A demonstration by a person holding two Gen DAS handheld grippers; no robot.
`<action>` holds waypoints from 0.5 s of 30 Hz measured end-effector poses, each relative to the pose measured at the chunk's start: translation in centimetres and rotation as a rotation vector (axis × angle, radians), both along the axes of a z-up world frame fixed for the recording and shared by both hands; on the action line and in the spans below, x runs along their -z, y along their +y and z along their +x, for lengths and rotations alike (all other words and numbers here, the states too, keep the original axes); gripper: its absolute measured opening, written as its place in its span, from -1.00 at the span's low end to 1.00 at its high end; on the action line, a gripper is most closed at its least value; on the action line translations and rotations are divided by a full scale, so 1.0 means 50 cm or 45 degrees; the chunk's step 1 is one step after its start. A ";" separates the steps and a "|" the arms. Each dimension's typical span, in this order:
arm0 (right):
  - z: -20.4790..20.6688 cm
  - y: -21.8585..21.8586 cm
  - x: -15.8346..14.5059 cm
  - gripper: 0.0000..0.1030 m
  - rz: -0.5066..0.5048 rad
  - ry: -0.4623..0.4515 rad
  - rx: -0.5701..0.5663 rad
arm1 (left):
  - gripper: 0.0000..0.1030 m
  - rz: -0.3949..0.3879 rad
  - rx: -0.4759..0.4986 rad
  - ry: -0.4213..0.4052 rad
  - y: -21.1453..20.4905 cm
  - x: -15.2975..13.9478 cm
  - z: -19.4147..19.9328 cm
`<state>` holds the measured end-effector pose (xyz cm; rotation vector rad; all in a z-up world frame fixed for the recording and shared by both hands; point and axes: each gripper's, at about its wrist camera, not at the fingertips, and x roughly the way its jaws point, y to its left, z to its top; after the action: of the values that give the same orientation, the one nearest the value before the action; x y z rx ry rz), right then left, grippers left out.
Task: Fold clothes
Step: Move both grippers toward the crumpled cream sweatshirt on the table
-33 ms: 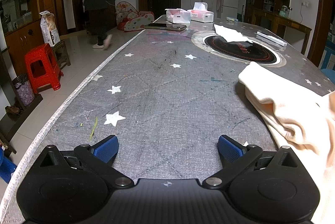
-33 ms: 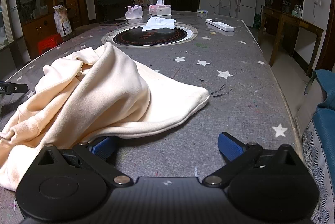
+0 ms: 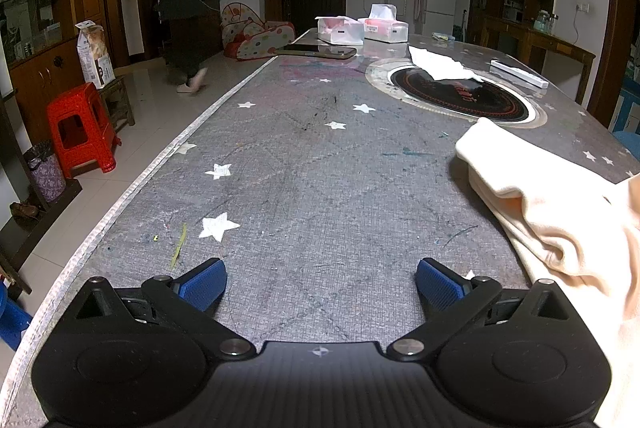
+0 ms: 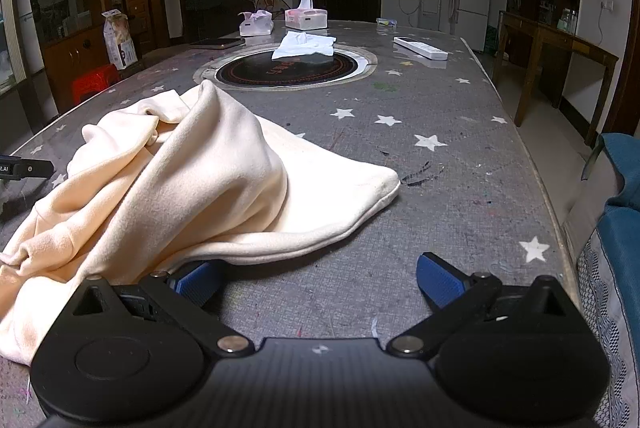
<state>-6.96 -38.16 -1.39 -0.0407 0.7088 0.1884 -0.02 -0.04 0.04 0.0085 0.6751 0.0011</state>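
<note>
nearest the right wrist camera, the right gripper (image 4: 318, 282) hangs low over the grey star-printed table (image 4: 460, 188) with its blue-padded fingers spread wide and nothing between them; its left finger sits just under the near edge of the cream fleece garment (image 4: 208, 180). the left gripper (image 3: 320, 286) is likewise spread wide and empty, over bare table, with the same cream fleece garment (image 3: 560, 212) lying off to its right.

the garment lies in a loose, crumpled heap, one rounded corner stretched flat toward the right and a peak of cloth bunched in the middle. it is not folded as it lies.

judging from that, doing the fold well calls for flat cloth: each gripper should take a single layer at an outer edge or corner, not the bunched peak, and pull apart gently so the wrinkles ease out before any edge is laid over. fleece is soft and tends to drag, so lifting clear of the table should help.

farther off sit a round black inset hob (image 4: 286, 68) with a white tissue (image 4: 304, 44) on it, a white remote control (image 4: 420, 47) and two tissue boxes (image 4: 306, 18).
</note>
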 end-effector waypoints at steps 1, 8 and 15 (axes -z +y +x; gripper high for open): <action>0.000 0.000 -0.001 1.00 0.001 -0.003 0.000 | 1.00 0.002 0.000 0.001 -0.001 -0.001 0.000; -0.032 0.000 -0.013 1.00 -0.003 -0.015 0.057 | 1.00 -0.043 0.021 0.037 -0.011 -0.015 -0.025; -0.090 0.011 -0.048 1.00 -0.041 -0.073 0.077 | 1.00 -0.066 0.056 0.084 -0.049 -0.042 -0.055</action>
<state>-11.44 -37.61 0.99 -0.0554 0.6553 0.1177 -2.78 -2.47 2.16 -0.0264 0.7408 -0.0595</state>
